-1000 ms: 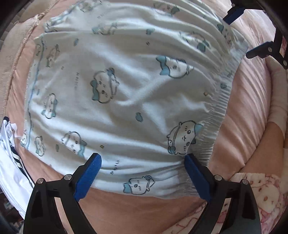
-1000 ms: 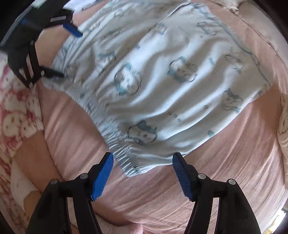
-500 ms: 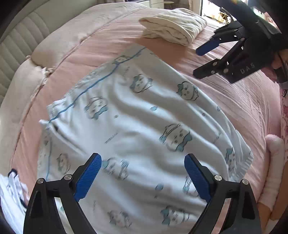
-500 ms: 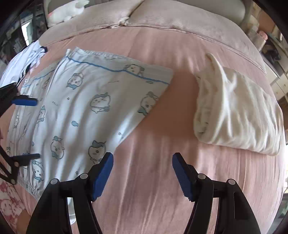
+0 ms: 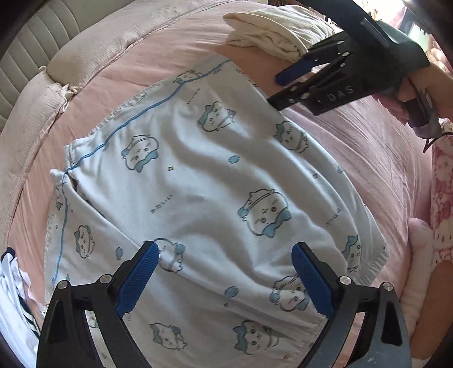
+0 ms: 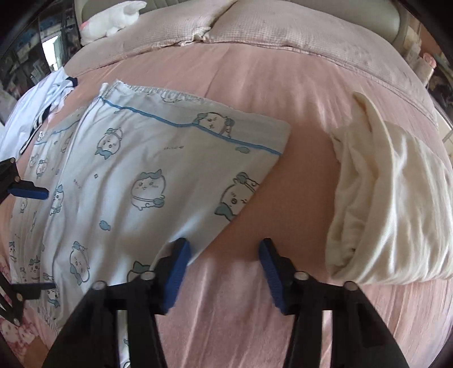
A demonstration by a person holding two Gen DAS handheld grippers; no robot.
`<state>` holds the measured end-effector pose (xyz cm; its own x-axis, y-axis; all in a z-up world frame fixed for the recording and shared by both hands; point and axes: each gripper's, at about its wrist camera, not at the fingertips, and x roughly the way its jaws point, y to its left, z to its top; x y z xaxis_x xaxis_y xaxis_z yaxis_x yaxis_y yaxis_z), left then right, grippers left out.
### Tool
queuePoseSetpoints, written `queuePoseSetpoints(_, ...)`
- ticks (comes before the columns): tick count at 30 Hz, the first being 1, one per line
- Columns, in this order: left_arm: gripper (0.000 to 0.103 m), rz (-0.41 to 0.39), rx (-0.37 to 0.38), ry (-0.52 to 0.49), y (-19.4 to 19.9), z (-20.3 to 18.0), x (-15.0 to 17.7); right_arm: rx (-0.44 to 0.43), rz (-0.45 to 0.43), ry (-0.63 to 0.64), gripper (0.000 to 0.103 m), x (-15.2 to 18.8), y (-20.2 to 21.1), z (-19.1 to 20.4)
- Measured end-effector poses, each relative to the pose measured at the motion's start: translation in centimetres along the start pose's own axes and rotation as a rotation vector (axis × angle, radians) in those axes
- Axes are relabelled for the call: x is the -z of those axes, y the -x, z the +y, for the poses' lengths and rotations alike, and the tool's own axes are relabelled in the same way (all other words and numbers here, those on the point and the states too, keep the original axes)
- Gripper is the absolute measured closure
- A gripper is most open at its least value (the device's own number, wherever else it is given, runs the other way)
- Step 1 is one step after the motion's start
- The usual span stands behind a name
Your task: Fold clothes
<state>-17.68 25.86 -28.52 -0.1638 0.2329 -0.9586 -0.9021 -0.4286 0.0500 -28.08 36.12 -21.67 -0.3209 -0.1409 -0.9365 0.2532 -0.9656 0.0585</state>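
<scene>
Light blue shorts [image 5: 198, 184] [image 6: 141, 158] printed with cartoon animals lie spread flat on the pink bed cover [image 6: 283, 113]. My left gripper [image 5: 225, 252] hovers open just above their lower half, and nothing is between its fingers. It also shows at the left edge of the right wrist view [image 6: 49, 240]. My right gripper [image 6: 223, 249] [image 5: 279, 87] is at the shorts' right side edge near the hem, pointing steeply down. Its jaws are closing. The cloth edge lies just inside the left finger [image 6: 178, 263], and the pads do not press on it.
A folded cream garment [image 6: 396, 212] [image 5: 277, 34] lies on the bed to the right of the shorts. A white garment with navy stripes [image 6: 36, 107] [image 5: 14, 297] lies on their other side. Pillows [image 6: 254, 25] and a white plush toy [image 6: 113, 19] are at the head. A person's pink printed sleeve [image 5: 444, 198] is near.
The right gripper swept from the waistband corner across to the shorts' side edge near the hem, and its jaws narrowed. The left gripper moved from the waistband over the shorts' middle.
</scene>
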Motion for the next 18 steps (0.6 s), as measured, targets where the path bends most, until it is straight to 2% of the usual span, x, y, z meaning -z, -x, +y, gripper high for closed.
queuePoseSetpoints(2, 0.006, -0.002, 0.008, -0.013, -0.7, -1.0, 0.5, -0.046, -0.006, -0.011, 0.063, -0.2, 0.1, -0.6)
queuePoseSetpoints(5, 0.006, 0.004, 0.004, -0.017, -1.5, -1.5, 1.5, -0.154, -0.003, -0.166, 0.071, -0.1, 0.4, -3.3)
queuePoseSetpoints(6, 0.006, -0.002, 0.009, -0.007, -1.6, -1.4, 1.8, -0.202, 0.002, -0.233, 0.081, 0.0, 0.4, -4.4)
queuePoseSetpoints(7, 0.006, -0.009, 0.016, 0.005, -1.7, -1.2, 2.2, -0.252, 0.015, -0.279, 0.101, 0.1, 0.3, -5.1)
queuePoseSetpoints(9, 0.006, -0.033, 0.036, 0.035, -1.6, -0.6, 2.8, -0.309, 0.031, -0.303, 0.102, 0.5, 0.4, -5.2)
queuePoseSetpoints(12, 0.007, -0.057, 0.056, 0.069, -1.5, 0.1, 3.6, -0.273, 0.033, -0.267, 0.102, 1.3, 1.4, -3.5)
queuePoseSetpoints(15, 0.007, -0.077, 0.062, 0.09, -1.5, 0.6, 4.3, -0.316, 0.029, -0.362, 0.102, 1.6, 1.5, -4.9)
queuePoseSetpoints(18, 0.007, -0.081, 0.037, 0.072, -1.4, 0.5, 4.9, -0.295, 0.007, -0.417, 0.101, 0.9, 0.5, -5.6)
